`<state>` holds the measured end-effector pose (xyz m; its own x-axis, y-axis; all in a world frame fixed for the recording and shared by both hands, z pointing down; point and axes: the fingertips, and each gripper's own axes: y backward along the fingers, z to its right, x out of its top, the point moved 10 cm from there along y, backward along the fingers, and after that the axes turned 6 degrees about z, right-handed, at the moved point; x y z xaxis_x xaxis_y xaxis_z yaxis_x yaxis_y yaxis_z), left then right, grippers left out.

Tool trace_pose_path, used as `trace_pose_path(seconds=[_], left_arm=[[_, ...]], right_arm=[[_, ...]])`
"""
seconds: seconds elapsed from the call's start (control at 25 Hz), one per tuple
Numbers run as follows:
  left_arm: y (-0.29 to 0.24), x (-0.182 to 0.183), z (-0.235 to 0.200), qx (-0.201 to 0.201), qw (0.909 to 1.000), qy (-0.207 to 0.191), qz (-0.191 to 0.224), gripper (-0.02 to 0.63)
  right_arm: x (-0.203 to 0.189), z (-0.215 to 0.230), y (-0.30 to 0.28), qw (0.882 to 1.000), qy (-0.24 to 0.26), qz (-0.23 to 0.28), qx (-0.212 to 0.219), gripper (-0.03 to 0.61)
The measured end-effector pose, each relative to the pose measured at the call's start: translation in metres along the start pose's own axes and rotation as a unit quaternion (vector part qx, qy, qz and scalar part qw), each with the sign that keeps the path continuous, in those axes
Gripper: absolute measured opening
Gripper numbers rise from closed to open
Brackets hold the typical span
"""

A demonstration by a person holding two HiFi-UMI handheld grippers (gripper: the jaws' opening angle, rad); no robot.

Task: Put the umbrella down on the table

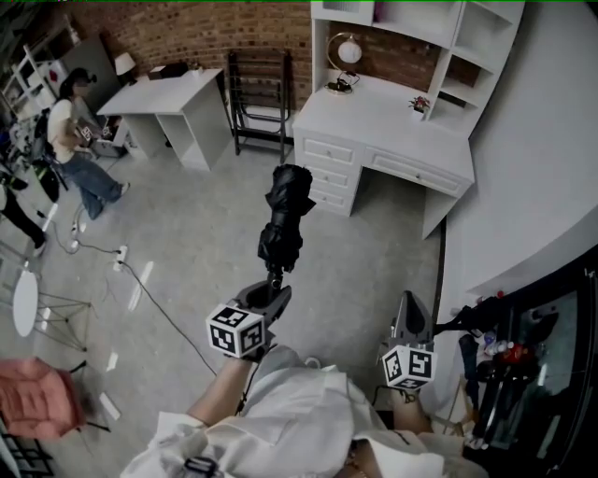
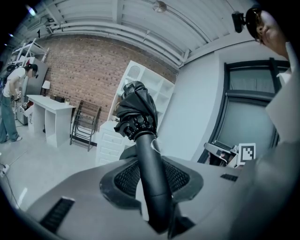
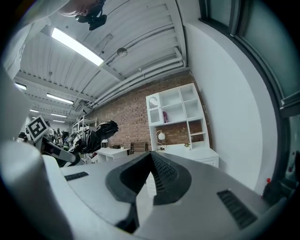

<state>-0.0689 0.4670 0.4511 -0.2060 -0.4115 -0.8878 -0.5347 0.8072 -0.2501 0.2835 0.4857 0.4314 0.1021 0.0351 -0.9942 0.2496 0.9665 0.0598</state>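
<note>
The left gripper (image 1: 274, 289) is clamped on the smooth round handle of the folded black umbrella (image 1: 285, 219), whose crumpled canopy sticks out ahead of the jaws over the bare floor (image 1: 206, 233), well apart from any desk; the right gripper (image 1: 409, 313) hangs beside it with its jaws together and nothing between them. The hold is on the handle end alone, so the likeliest trouble is the bulky canopy levering the handle round in the pads, or sliding it out, if the gripper tips or is swung sharply. The canopy looks loosely bunched, not strapped, so it may well flop open or catch on an edge as it comes down. The white desk (image 1: 392, 126) straight ahead seems the likely place, though I cannot tell for sure, since a second desk (image 1: 163, 93) stands further left. On the near one a lamp (image 1: 346, 56) and a small potted plant (image 1: 419, 105) stand at the back under a shelf unit (image 1: 411, 28); a long reach could knock either, while a drop too near the front edge could let the umbrella roll off. A folded black rack (image 1: 260, 98) leans between the two desks, a cable (image 1: 154, 299) trails across the floor at left, and a person (image 1: 75, 131) stands by the far desk, none of them in the direct path
</note>
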Motion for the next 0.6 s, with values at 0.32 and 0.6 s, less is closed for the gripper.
trace_pose_path(seconds=[0.32, 0.6], left_arm=[[-0.03, 0.019, -0.019, 0.002, 1.0, -0.003, -0.002, 0.143], [-0.084, 0.058, -0.063, -0.009, 0.9999, -0.004, 0.0, 0.143]], right_arm=[[-0.003, 0.009, -0.03, 1.0, -0.005, -0.004, -0.009, 0.018], [0.002, 0.014, -0.096, 1.0, 0.007, -0.009, -0.023, 0.018]])
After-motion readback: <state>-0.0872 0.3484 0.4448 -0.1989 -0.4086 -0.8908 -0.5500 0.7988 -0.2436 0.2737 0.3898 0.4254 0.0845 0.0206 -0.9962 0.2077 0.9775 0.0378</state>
